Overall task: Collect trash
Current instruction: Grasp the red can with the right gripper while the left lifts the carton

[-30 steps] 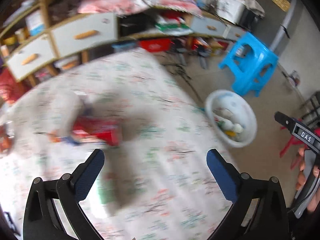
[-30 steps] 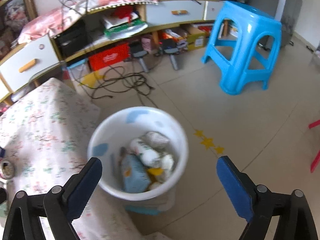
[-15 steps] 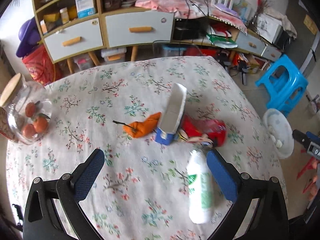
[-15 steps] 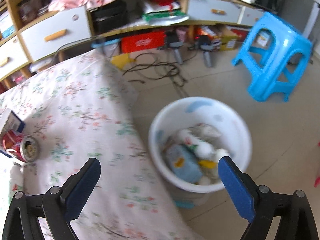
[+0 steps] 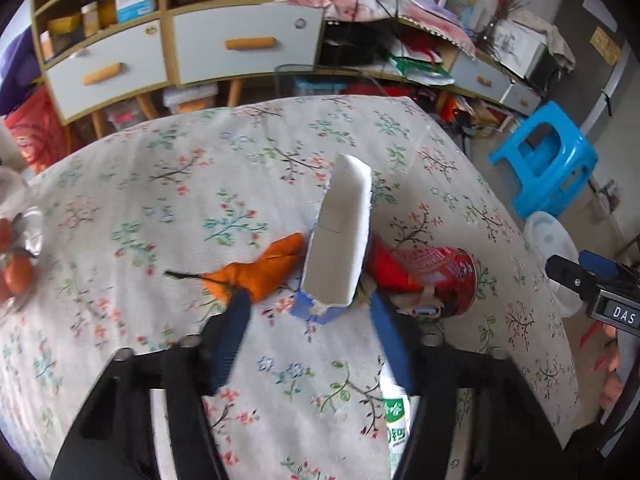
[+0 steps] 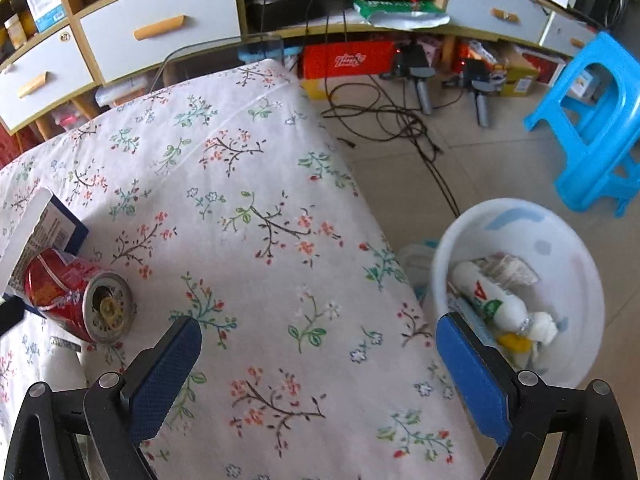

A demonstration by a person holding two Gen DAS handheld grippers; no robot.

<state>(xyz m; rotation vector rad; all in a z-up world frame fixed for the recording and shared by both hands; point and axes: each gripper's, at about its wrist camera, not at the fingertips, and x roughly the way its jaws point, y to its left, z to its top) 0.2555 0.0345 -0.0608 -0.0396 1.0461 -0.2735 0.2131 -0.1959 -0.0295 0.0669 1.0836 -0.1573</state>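
On the floral table (image 5: 200, 184) lie an open white and blue carton (image 5: 340, 240), an orange wrapper (image 5: 256, 272), a red can (image 5: 436, 276) and a white bottle with green print (image 5: 396, 424). My left gripper (image 5: 308, 324) is open, its fingers either side of the carton's near end, not touching it. My right gripper (image 6: 316, 364) is open and empty above the table's right edge. The can (image 6: 80, 300) and the carton (image 6: 44, 224) show at its left. The white bin (image 6: 520, 288) on the floor holds a bottle and other trash.
A blue stool (image 6: 592, 120) stands beyond the bin, with cables (image 6: 392, 120) on the floor. A cabinet with drawers (image 5: 160, 60) runs behind the table. A glass jar with orange fruit (image 5: 16, 264) sits at the table's left edge.
My left gripper has swung from the bin side to the table, dropped toward the carton and narrowed its jaws around it. My right gripper has moved left from over the bin to the table's edge.
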